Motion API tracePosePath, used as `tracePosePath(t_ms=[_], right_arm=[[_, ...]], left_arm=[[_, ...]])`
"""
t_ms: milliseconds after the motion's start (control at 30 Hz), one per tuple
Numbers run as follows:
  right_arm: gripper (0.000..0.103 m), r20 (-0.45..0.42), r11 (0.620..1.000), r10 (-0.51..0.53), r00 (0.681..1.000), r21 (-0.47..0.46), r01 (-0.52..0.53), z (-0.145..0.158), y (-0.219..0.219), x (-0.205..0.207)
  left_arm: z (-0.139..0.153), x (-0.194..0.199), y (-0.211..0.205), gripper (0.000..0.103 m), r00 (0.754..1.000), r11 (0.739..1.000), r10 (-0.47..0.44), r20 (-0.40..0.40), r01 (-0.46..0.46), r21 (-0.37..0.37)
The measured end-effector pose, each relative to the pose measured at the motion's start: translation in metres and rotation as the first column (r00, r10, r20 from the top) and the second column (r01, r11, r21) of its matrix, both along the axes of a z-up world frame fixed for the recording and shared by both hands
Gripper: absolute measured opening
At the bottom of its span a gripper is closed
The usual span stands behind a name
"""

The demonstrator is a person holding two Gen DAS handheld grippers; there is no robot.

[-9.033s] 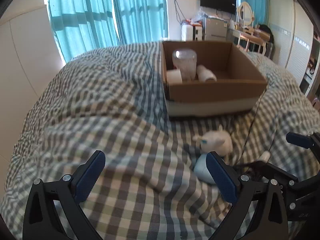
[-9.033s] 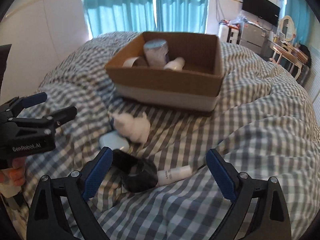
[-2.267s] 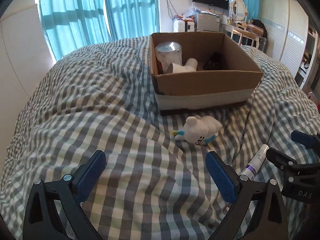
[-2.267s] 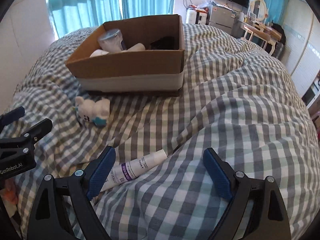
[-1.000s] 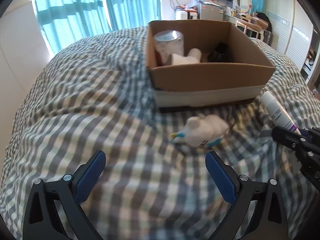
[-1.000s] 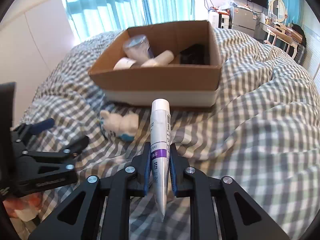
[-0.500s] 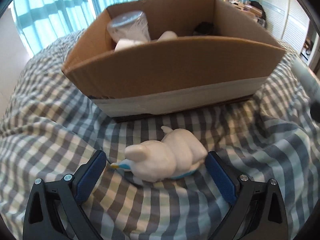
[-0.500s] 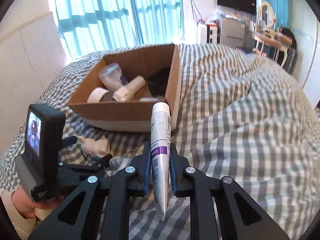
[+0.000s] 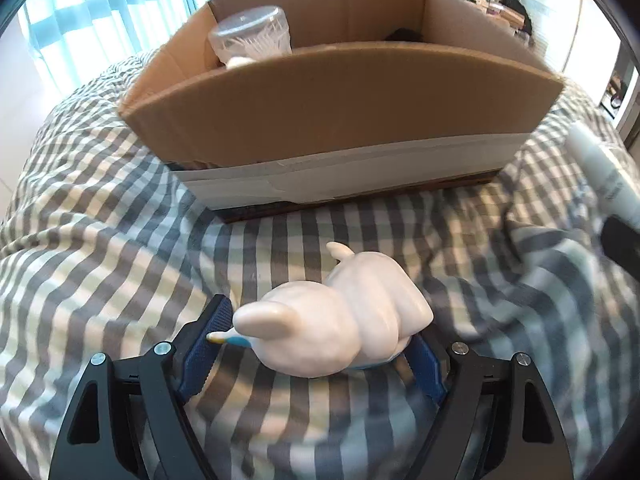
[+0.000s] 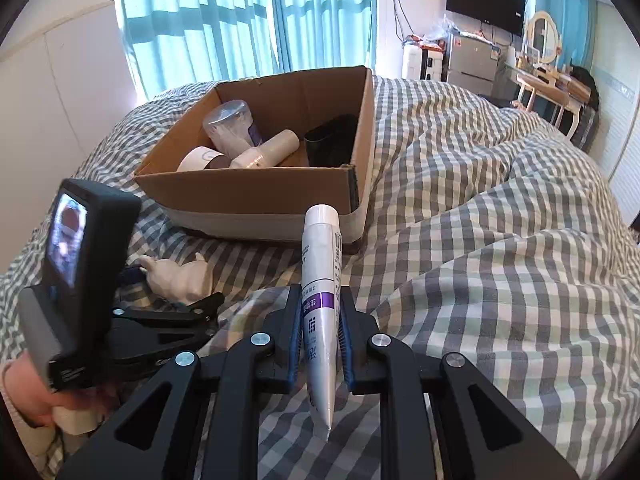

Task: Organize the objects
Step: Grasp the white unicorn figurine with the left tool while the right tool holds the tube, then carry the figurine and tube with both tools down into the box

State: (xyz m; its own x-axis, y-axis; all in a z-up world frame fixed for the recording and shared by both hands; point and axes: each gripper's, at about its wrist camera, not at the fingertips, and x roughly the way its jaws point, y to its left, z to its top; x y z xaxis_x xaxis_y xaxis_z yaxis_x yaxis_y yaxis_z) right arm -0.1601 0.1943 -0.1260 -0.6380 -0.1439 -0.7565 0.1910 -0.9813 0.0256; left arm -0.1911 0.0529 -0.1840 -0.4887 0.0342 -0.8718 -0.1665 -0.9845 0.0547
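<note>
The cardboard box (image 9: pixel 344 120) is set straight ahead of the left gripper (image 9: pixel 316 344), its near wall rising well above the white toy figure (image 9: pixel 340 320); only a narrow strip of checked bedspread (image 9: pixel 100 280) is left between toy and wall. To the right of the right gripper (image 10: pixel 320 328) a broad stretch of bedspread is seen.

Half a second ago the left fingers stood wide on either side of the toy; now the blue pads (image 9: pixel 204 344) are drawn in against its flanks, though firm clamping cannot be confirmed.

The right gripper is held above the bed, closed on the white tube (image 10: pixel 320 280), whose cap is pointed toward the box's near right corner.
</note>
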Motion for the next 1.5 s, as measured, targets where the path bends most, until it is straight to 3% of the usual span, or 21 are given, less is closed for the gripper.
tracePosePath(t_ms=[500, 867, 1200, 1500], right_arm=[[0.016, -0.084, 0.999, 0.015, 0.996, 0.037, -0.012, 0.038, -0.026, 0.041], [0.015, -0.185, 0.996, 0.091, 0.978, 0.035, -0.086, 0.091, -0.035, 0.054], [0.016, -0.278, 0.995, 0.092, 0.956, 0.057, -0.079, 0.149, -0.033, -0.003], [0.016, -0.271, 0.995, 0.080, 0.959, 0.080, -0.060, 0.142, -0.043, -0.075]], left_arm=[[0.075, 0.074, -0.022, 0.083, 0.992, 0.995, -0.009, -0.125, 0.022, 0.100], [0.127, 0.081, -0.017, 0.083, 0.962, 0.995, 0.012, -0.271, 0.014, 0.095], [0.183, 0.034, -0.022, 0.083, 0.914, 0.992, 0.056, -0.402, -0.004, 0.128], [0.182, -0.031, -0.012, 0.083, 0.909, 0.996, -0.001, -0.416, 0.038, 0.080]])
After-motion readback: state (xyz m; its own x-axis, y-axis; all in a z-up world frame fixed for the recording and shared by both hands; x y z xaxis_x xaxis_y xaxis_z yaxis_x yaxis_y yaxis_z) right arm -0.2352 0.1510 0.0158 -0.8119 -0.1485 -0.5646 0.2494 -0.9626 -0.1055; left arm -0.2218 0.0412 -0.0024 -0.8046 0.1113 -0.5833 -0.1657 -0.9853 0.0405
